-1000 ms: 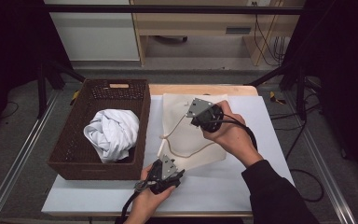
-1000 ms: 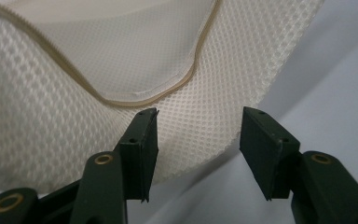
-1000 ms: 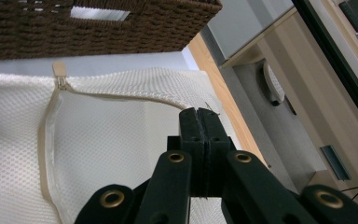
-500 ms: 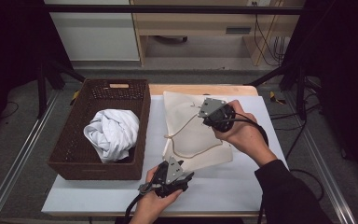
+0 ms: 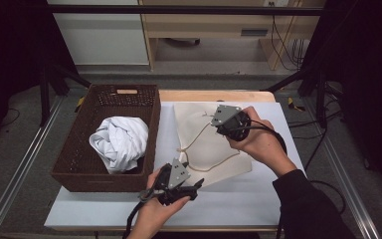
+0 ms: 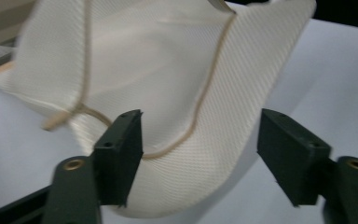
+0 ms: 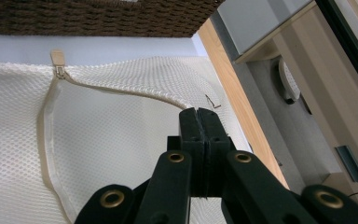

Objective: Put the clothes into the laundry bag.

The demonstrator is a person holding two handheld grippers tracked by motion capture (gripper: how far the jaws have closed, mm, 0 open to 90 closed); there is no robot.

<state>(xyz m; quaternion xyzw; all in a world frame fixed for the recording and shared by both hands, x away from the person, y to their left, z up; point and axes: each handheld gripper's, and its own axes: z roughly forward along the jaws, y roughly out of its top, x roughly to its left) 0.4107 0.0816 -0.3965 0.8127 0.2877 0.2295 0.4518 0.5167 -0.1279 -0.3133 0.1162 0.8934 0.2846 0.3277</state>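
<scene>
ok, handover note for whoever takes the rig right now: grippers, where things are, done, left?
Left gripper: jaws have just been opening, apart now, the near edge of the mesh laundry bag between them but not pinched.
Right gripper: shut, at the bag's far end.
Bag lies flat on the table, zipper open.
White garment sits bundled in the wicker basket.
Done: bag laid out and unzipped.
Left, probably: garment into the bag, then zip it.
</scene>
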